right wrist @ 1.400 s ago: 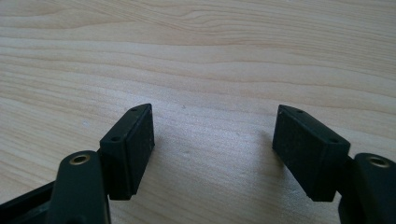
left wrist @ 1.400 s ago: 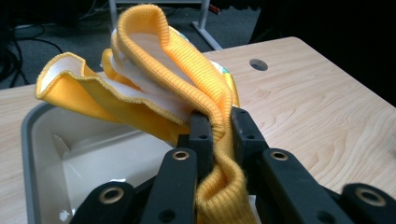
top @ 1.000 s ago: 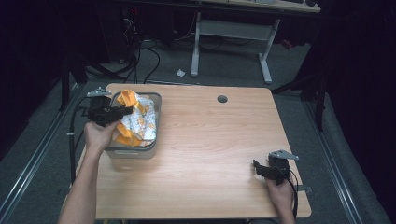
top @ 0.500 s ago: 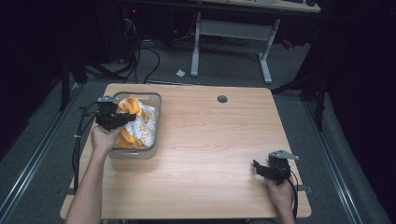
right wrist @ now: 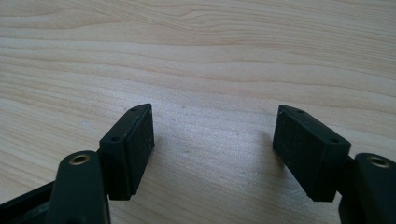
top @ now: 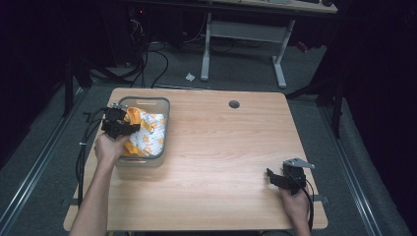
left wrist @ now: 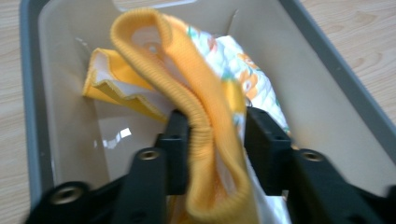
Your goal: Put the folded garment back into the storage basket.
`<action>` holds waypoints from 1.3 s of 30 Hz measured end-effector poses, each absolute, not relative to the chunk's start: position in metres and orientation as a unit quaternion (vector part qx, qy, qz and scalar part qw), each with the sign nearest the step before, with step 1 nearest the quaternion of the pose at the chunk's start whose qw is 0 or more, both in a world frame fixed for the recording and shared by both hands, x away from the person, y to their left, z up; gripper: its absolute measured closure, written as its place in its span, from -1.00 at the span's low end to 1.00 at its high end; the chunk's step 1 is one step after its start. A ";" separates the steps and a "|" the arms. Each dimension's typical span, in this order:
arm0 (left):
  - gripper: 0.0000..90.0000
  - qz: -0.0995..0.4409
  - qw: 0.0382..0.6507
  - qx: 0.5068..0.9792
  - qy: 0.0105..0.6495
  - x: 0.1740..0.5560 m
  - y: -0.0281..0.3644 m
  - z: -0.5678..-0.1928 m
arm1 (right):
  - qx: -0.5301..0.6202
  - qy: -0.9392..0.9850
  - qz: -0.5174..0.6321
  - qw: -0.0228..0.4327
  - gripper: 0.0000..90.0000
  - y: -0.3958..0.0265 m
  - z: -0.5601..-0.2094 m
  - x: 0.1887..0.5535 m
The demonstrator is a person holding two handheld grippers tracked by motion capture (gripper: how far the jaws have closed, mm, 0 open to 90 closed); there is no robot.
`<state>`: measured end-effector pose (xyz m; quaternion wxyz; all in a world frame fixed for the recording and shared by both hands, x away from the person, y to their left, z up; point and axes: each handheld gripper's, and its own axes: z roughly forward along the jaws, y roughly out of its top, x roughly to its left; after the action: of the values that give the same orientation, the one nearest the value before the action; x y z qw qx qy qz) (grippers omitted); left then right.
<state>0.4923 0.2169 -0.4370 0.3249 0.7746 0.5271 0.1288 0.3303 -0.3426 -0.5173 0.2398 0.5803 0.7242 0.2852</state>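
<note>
A grey plastic bin [top: 166,107] stands at the table's left side, with an orange and white patterned cloth [top: 148,133] bundled inside it. My left gripper [top: 130,129] reaches into the bin from its left rim. In the left gripper view it [left wrist: 215,140] is shut on the orange ribbed hem of the cloth [left wrist: 187,79], with the bin's wall [left wrist: 327,112] behind. My right gripper [top: 272,176] rests low near the table's front right corner. The right gripper view shows it [right wrist: 215,135] open over bare wood, holding nothing.
A round cable hole [top: 234,104] sits near the table's far edge. The wooden tabletop [top: 221,157] stretches between bin and right gripper. Cables [top: 83,147] hang off the left edge. Another desk's legs [top: 278,54] stand beyond the table.
My left gripper has drawn slightly toward the person and down with the cloth, which now lies lower in the bin. The right gripper has stayed still.
</note>
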 end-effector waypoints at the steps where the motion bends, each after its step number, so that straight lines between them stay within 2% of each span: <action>1: 0.23 0.131 0.329 0.770 0.531 0.491 0.217 -0.438 | 0.580 0.724 0.286 0.240 -0.34 -0.343 -0.517 0.330; 5: -0.02 0.144 0.331 0.766 0.533 0.485 0.218 -0.441 | 0.580 0.724 0.286 0.240 -0.34 -0.343 -0.517 0.330; 13: -0.29 0.171 0.350 0.749 0.536 0.475 0.223 -0.432 | 0.580 0.724 0.286 0.240 -0.34 -0.343 -0.517 0.330; 27: -0.31 0.189 0.393 0.740 0.513 0.457 0.220 -0.411 | 0.581 0.723 0.286 0.240 -0.34 -0.343 -0.517 0.330; 39: -0.32 0.181 0.421 0.738 0.496 0.443 0.213 -0.403 | 0.581 0.723 0.286 0.240 -0.34 -0.343 -0.517 0.330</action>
<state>0.4426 0.2133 -0.4029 0.4209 0.7376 0.4961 0.1806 0.3304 -0.3425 -0.5174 0.2403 0.5806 0.7235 0.2860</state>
